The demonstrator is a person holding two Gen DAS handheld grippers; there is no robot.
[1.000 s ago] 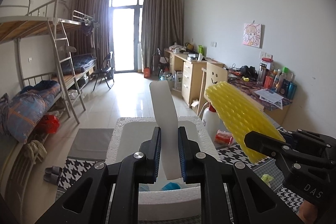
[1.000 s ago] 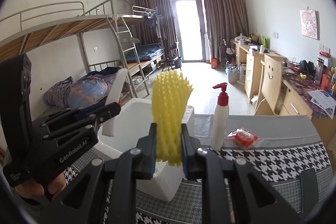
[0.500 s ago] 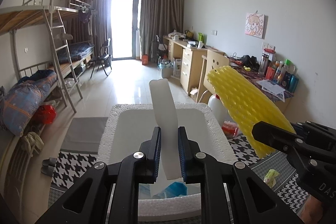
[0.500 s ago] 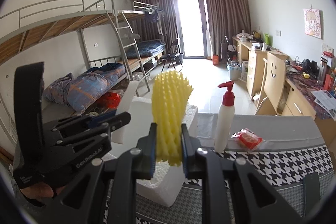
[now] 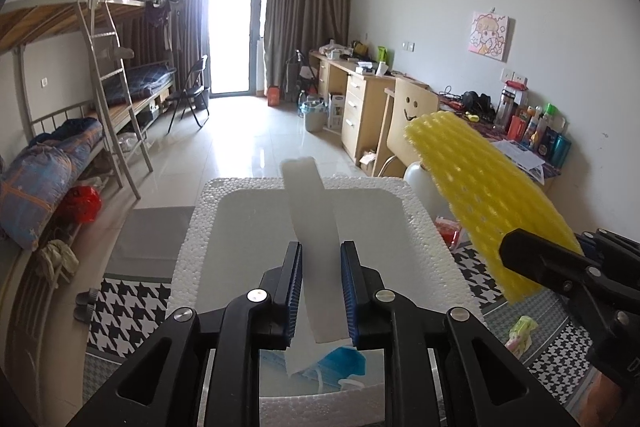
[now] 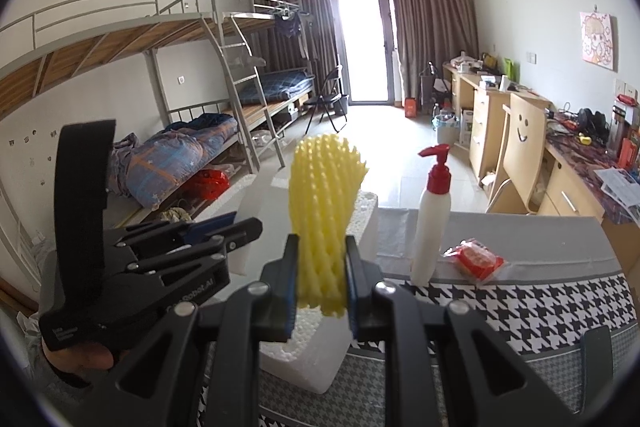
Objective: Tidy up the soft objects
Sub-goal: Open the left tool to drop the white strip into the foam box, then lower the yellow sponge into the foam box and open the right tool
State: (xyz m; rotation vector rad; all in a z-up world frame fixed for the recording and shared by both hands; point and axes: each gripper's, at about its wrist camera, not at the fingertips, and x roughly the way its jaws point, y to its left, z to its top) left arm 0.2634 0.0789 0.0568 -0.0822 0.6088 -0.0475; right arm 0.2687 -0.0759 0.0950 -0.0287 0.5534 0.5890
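My left gripper [image 5: 320, 291] is shut on a white foam strip [image 5: 314, 227] and holds it upright over the open white styrofoam box [image 5: 396, 187]. A blue item [image 5: 340, 361] lies in the box bottom. My right gripper [image 6: 322, 283] is shut on a yellow foam net sleeve [image 6: 322, 203], held upright beside the box's right corner [image 6: 316, 355]. The sleeve also shows in the left wrist view [image 5: 488, 195], right of the box. The left gripper shows in the right wrist view [image 6: 160, 267], to the left.
A white pump bottle with a red top [image 6: 432, 223] and a red packet [image 6: 474, 259] stand on the houndstooth table [image 6: 540, 307] right of the box. A small green-pink wrapper [image 5: 520, 331] lies on the cloth. Bunk beds stand left, desks right.
Both grippers have tilted downward and moved nearer the box, so its inside and the blue item show more. Both still hold their foam pieces.
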